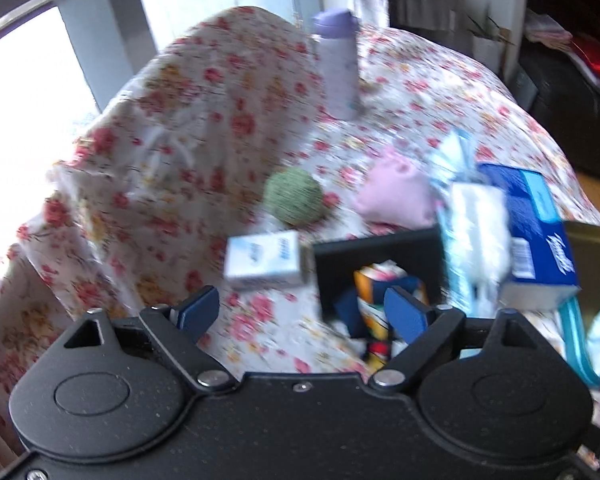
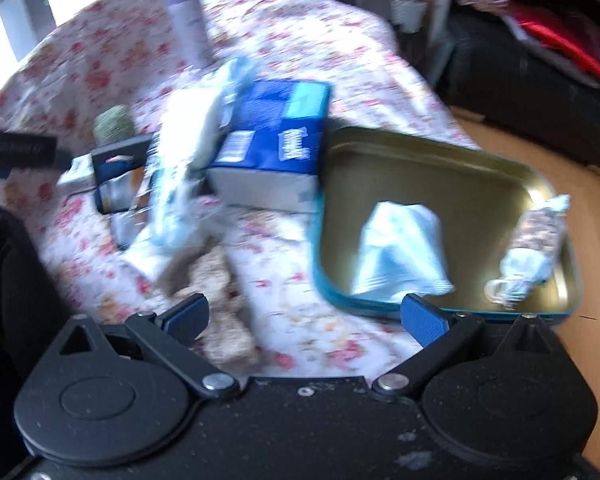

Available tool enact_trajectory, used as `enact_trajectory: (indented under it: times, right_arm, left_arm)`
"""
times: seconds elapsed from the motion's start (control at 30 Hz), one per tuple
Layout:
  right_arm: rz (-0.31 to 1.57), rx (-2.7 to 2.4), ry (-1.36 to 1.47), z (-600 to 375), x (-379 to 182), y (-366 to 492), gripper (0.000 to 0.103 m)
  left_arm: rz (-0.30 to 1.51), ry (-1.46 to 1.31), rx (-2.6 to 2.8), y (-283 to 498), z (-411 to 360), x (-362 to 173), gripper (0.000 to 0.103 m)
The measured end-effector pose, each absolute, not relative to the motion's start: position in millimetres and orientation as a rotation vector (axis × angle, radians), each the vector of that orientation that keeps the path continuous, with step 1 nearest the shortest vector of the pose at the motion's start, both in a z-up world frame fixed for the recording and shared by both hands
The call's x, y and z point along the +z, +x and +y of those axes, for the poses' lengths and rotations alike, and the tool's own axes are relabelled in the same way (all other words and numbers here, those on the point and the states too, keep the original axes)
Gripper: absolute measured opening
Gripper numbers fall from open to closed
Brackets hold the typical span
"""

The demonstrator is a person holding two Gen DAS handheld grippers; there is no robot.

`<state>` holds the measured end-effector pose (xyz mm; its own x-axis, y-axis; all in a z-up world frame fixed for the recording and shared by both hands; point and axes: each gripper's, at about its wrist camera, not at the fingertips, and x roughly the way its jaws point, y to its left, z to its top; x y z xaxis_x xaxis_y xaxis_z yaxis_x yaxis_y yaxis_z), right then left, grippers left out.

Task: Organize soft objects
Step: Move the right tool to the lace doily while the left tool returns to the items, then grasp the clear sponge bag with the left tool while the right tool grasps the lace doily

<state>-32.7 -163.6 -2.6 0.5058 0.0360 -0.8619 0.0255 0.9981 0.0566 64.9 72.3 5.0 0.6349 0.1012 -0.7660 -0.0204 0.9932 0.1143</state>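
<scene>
Both the left claw (image 1: 303,312) and right claw (image 2: 304,318) are matte black with silver screws and blue fingertip pads (image 1: 404,312).

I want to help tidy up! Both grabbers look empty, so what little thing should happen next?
Probably the left gripper, open and empty, should reach forward to the green ball lying loose on the flowered cloth. The right gripper is open too, near the gold tray.

Right gripper (image 2: 304,316) hangs wide open over the floral cloth (image 2: 284,280). A crumpled pale-blue packet (image 2: 400,252) lies in the gold tin tray (image 2: 440,168), blue box (image 2: 276,128) just beside.
</scene>
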Motion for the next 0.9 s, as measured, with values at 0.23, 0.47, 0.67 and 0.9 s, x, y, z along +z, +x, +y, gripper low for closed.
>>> enact_trajectory:
  times: [0.23,0.47,0.67,0.9]
  right_arm:
    - [1.046,0.089,0.057,-139.4,-10.3,-15.0,0.102]
    - [1.096,0.167,0.048,-121.4,-21.7,-0.1,0.093]
    - [1.143,0.218,0.001,-106.2,-41.4,-1.4,0.087]
    - [1.184,0.233,-0.069,-95.0,-64.9,-0.1,0.079]
  left_arm:
    - [0.815,0.107,0.130,86.3,94.8,5.9,0.091]
    - [0.823,0.141,0.183,102.0,111.9,6.7,0.091]
    - [0.825,0.186,0.226,111.4,125.8,6.0,0.091]
    - [0.933,0.049,0.174,114.4,142.6,-4.0,0.091]
